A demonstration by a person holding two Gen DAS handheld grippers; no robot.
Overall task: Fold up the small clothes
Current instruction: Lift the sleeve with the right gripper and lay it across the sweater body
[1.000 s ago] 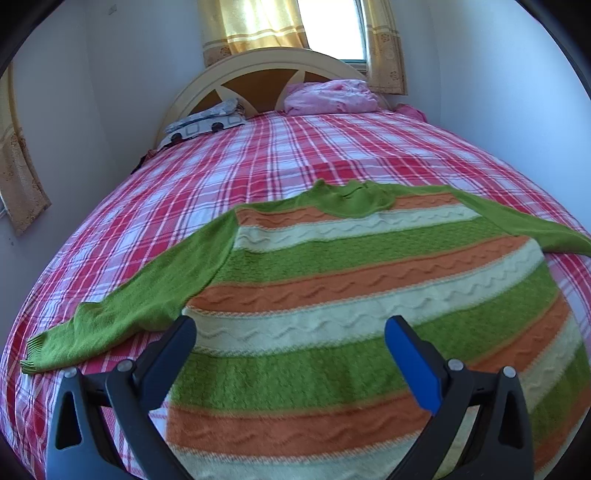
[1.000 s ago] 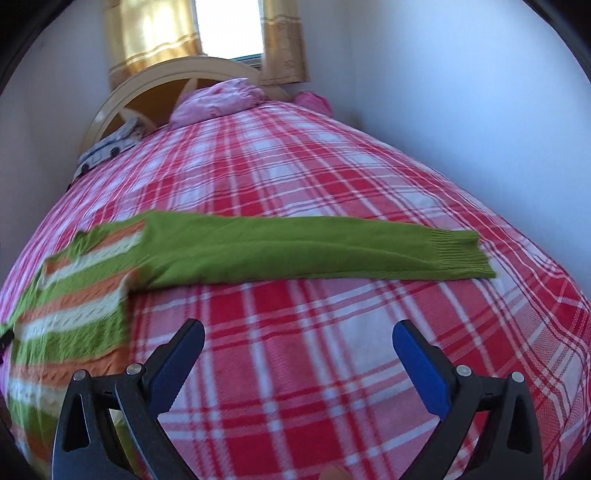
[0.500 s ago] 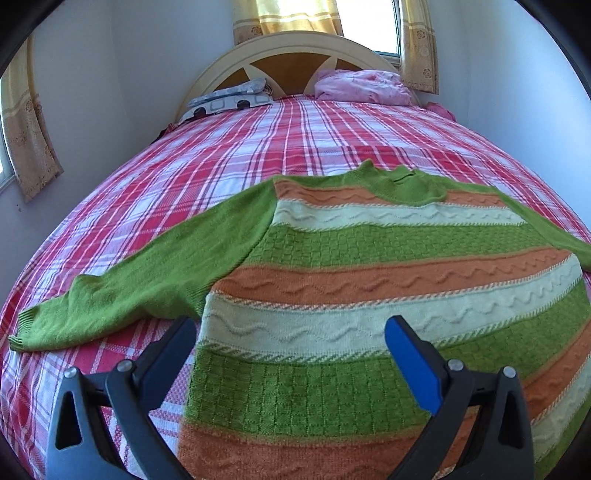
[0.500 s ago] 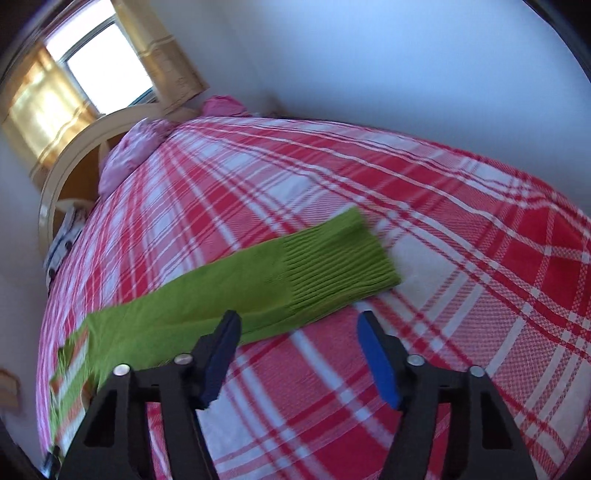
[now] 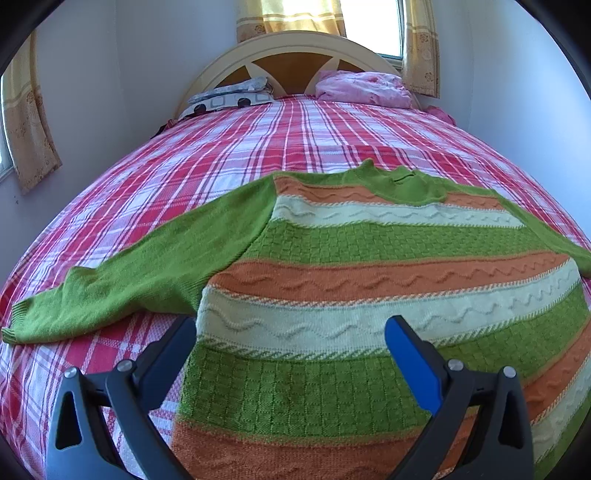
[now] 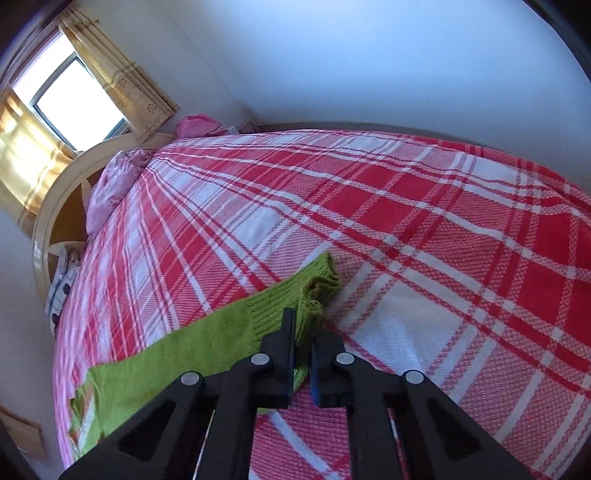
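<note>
1. The left claw (image 5: pixel 290 343) stands wide open, its two blue-faced fingers (image 5: pixel 408 356) spread apart above the lower body of the sweater (image 5: pixel 351 280) with nothing pressed between them.
2. The right claw (image 6: pixel 303 343) is clamped shut on the ribbed cuff (image 6: pixel 314 291) of the sweater's green sleeve (image 6: pixel 184 354); the cuff bunches up just past the fingertips.
3. The sweater, striped green, orange and cream, lies flat and spread out on the bed (image 5: pixel 229 155), its collar pointing towards the headboard (image 5: pixel 291 55).
4. Its other sleeve (image 5: pixel 122 288) stretches out to the left of the left-hand view, resting on the red and white checked cover, the cuff near the bed's edge.
5. No box, basket or other container shows in either view.
6. Farther off, a patterned pillow (image 5: pixel 229 98) and a pink bundle of cloth (image 5: pixel 364 88) lie at the head of the bed, well apart from the sweater.
7. Behind them are the curved headboard, yellow curtains (image 5: pixel 299 16) and a bright window (image 6: pixel 75 99).
</note>
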